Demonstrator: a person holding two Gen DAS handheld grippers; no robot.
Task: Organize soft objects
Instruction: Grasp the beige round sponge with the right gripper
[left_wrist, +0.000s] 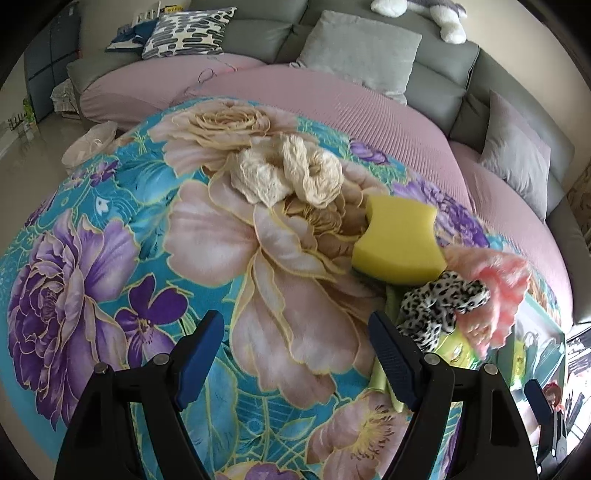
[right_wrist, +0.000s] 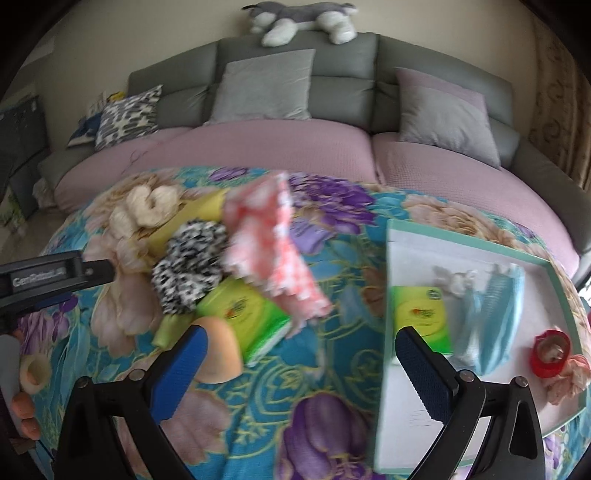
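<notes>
Both claws, our left claw (left_wrist: 295, 354) and right claw (right_wrist: 299, 369), are hanging wide apart, holding nothing. We are hovering over the flowery table (left_wrist: 110, 221). Beside the yellow sponge (left_wrist: 399, 243) is lying a spotty scrunchie (left_wrist: 439, 306).

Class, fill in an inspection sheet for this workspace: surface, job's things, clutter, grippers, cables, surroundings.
Surface: floral cloth over the table.
Job's things: yellow sponge, cream scrunchies, spotted scrunchie, pink cloth, loose; tray holds a green tissue pack and blue cloth.
Clutter: nothing seen.
Grippers: left gripper and right gripper open, empty.
Cables: nothing seen.
Surroundings: grey sofa, cushions, plush dog.
</notes>
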